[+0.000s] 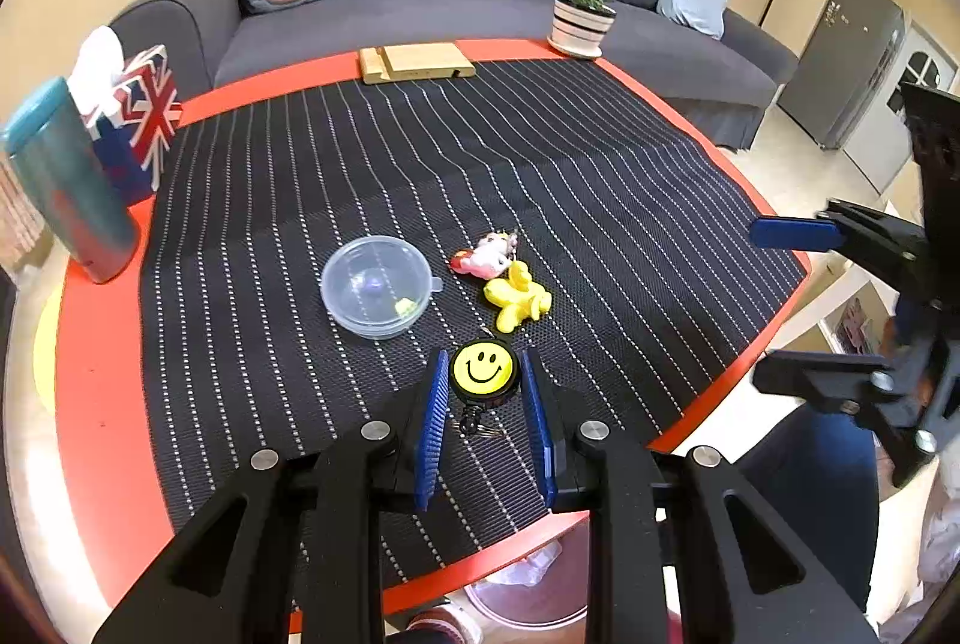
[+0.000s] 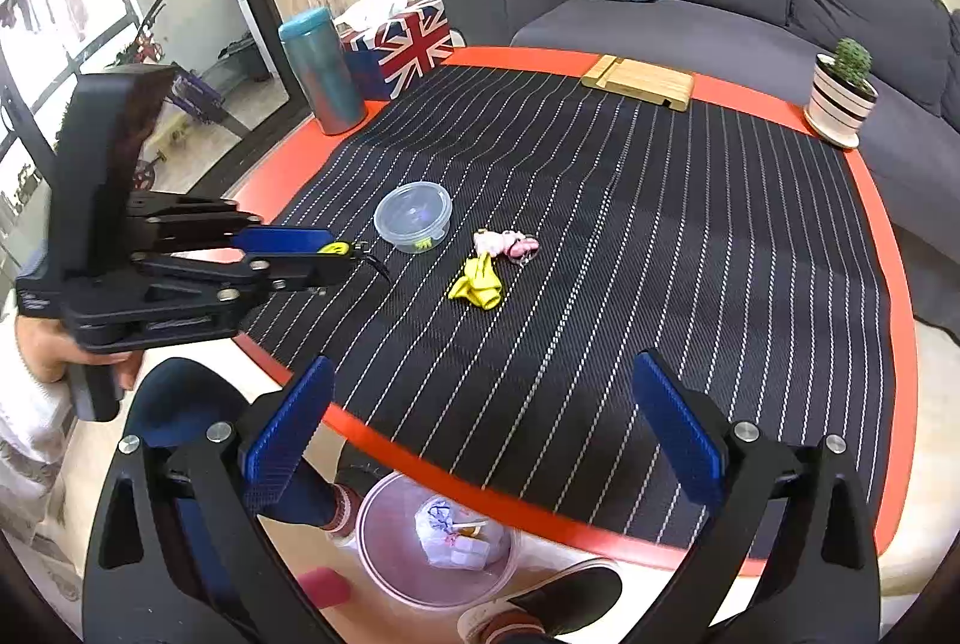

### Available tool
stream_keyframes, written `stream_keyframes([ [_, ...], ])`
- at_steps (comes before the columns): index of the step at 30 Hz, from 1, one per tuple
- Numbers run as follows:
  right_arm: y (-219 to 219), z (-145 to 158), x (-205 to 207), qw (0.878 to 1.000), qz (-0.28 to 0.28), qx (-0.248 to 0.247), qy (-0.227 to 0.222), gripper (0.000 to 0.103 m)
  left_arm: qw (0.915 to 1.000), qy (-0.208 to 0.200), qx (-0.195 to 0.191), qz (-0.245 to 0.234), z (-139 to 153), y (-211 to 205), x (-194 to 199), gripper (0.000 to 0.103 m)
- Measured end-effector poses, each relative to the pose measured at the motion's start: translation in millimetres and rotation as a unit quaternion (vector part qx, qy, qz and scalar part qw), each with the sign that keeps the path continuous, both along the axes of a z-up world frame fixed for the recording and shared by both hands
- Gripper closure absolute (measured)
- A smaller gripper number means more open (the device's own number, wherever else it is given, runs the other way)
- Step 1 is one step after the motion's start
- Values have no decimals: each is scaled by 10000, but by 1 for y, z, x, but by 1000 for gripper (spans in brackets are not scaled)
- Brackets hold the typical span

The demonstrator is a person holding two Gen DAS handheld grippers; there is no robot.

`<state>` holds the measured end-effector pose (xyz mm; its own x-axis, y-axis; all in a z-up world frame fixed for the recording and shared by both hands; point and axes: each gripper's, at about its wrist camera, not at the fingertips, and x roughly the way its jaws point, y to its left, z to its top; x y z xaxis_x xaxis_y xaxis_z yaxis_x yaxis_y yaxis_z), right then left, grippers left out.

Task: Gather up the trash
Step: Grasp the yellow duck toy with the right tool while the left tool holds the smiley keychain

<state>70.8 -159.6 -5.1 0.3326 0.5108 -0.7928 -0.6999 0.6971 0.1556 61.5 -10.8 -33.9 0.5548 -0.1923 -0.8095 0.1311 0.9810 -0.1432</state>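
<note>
Holding the smiley badge reel (image 1: 483, 367) clamped in my left tongs (image 1: 485, 392) just above the desk's near edge (image 1: 102, 404), I judge the collecting is partly done. My right tongs (image 2: 483, 425) gape wide, empty. Wrappers already lie in the pink bin (image 2: 384, 572) on the floor below; the yellow toy (image 2: 476, 284), pink toy (image 2: 504, 243) and tub (image 2: 413, 216) remain mid-desk.
</note>
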Motion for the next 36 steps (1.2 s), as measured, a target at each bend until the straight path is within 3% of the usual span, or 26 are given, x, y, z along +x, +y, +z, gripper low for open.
stream_keyframes([
  [16, 65, -28, 39, 9956, 619, -692, 95, 9, 9998, -89, -105, 136, 5, 17, -12, 78],
  [27, 87, -63, 59, 9899, 797, -1088, 438, 45, 9997, -72, -171, 178, 2, 22, -14, 78],
  [31, 92, -70, 62, 9886, 813, -1188, 442, 50, 9996, -55, -194, 184, 0, 24, -14, 78],
  [36, 96, -75, 63, 9879, 867, -1203, 461, 70, 9996, -33, -217, 193, -3, 25, -15, 78],
])
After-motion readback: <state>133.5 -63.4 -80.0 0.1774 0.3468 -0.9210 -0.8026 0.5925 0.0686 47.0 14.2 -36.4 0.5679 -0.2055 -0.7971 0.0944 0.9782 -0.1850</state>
